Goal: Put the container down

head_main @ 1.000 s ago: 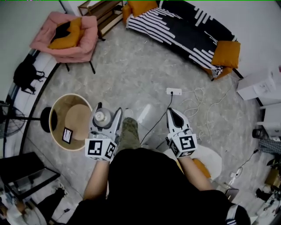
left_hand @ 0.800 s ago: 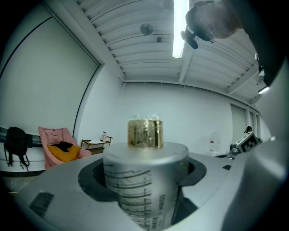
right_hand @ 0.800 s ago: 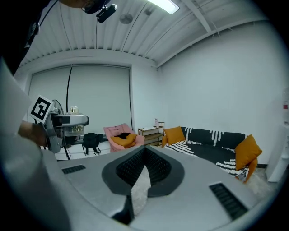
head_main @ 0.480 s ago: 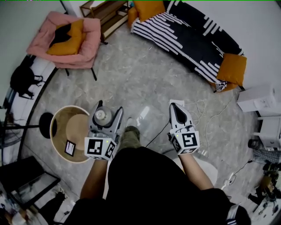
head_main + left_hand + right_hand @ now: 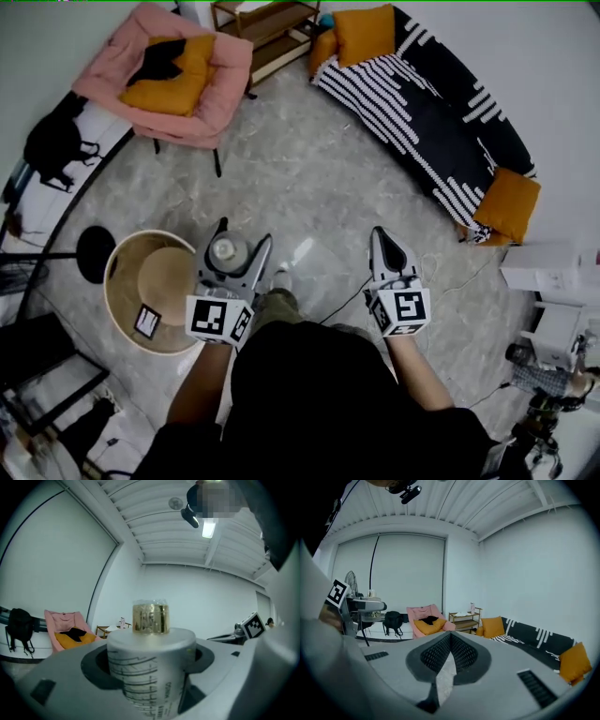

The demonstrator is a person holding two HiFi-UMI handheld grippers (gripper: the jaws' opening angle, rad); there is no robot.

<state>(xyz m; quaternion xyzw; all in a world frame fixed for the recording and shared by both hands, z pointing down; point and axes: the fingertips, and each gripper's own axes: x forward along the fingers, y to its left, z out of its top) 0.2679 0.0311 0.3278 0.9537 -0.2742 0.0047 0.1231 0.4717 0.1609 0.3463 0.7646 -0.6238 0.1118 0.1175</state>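
Over open grey floor (image 5: 309, 187), pinching the container (image 5: 225, 251) upright, cap up, between the left gripper (image 5: 242, 246) jaws. Holding the right gripper (image 5: 384, 242) jaws pressed together on nothing, well apart to the right. Judging the round wooden table (image 5: 141, 258), just left of the container, as the nearest landing, minding its raised rim and the card (image 5: 146, 322) lying there.

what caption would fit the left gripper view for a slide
Frosted container with a gold cap, held upright in the left gripper's shut jaws, pink chair behind
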